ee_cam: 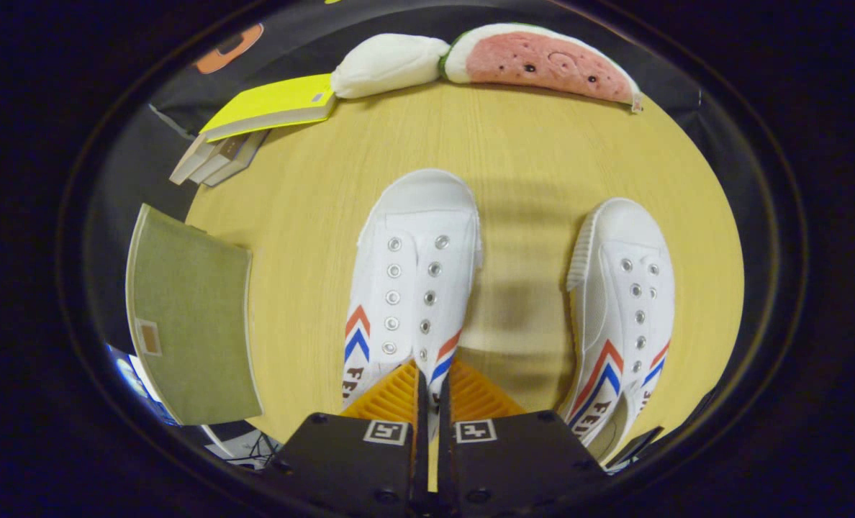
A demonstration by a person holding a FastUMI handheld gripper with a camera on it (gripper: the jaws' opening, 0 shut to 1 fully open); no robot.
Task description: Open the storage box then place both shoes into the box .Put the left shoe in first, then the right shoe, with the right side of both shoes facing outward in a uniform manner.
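Two white canvas shoes with red and blue chevrons stand on the round wooden table (528,151), toes pointing away from me. My gripper (433,375) is shut on the left shoe (413,273). Its fingers pinch the right-hand wall of that shoe's opening near the heel, one pad inside and one outside. The right shoe (625,309) stands apart, beyond and to the right of the fingers, leaning slightly. The olive-green fabric storage box (186,331) sits at the table's left edge, left of the held shoe. Its flat top faces me, and it looks closed.
A yellow book (273,104) lies on a small stack of books (215,158) at the far left of the table. A white plush (388,63) and a watermelon-slice plush (543,61) rest along the far edge. Bare tabletop lies between the shoes and beyond them.
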